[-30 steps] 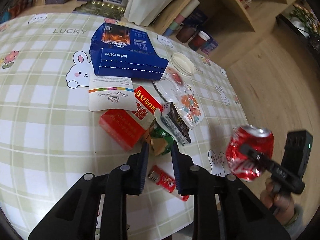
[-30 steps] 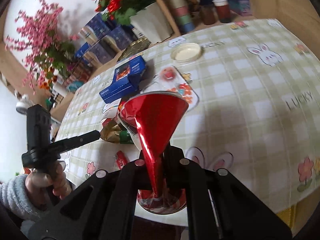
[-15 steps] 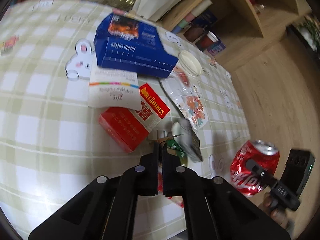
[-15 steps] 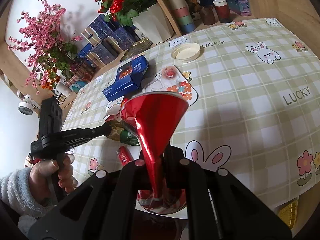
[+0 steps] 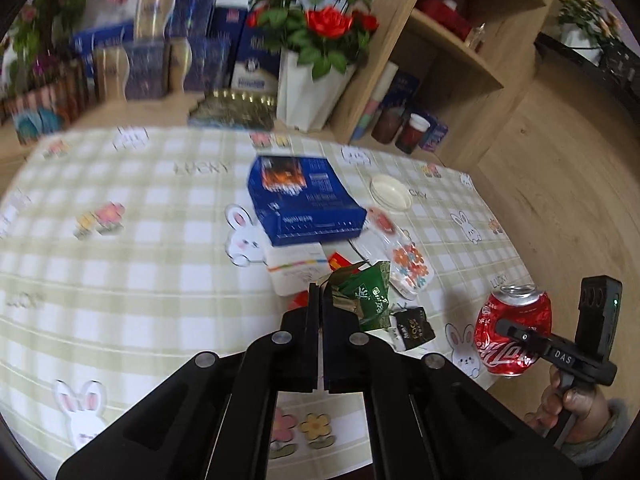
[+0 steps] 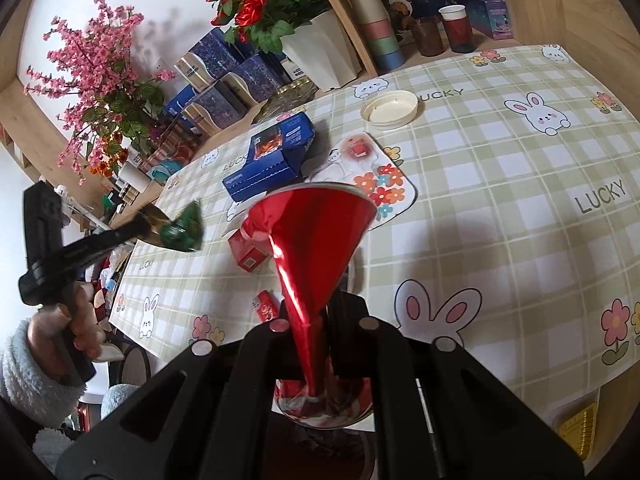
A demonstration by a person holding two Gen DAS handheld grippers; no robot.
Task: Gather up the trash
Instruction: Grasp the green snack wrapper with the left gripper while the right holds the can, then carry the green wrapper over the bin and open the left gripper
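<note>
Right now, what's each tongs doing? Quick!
Left tongs: closed, holding the green wrapper.
Right tongs: closed, holding the red can.

Right gripper (image 6: 308,316) pinching crushed red can (image 6: 316,232), checked tablecloth (image 6: 500,200)

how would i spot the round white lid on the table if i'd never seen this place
Start at the green-checked tablecloth with its rabbits, and find the big dark blue box lying flat near its middle. Towards the wooden shelves from it, next to a printed LUCKY, lies the round white lid. It is the only plain, round, shallow piece there; the rest is boxes, wrappers and a printed bag.
</note>
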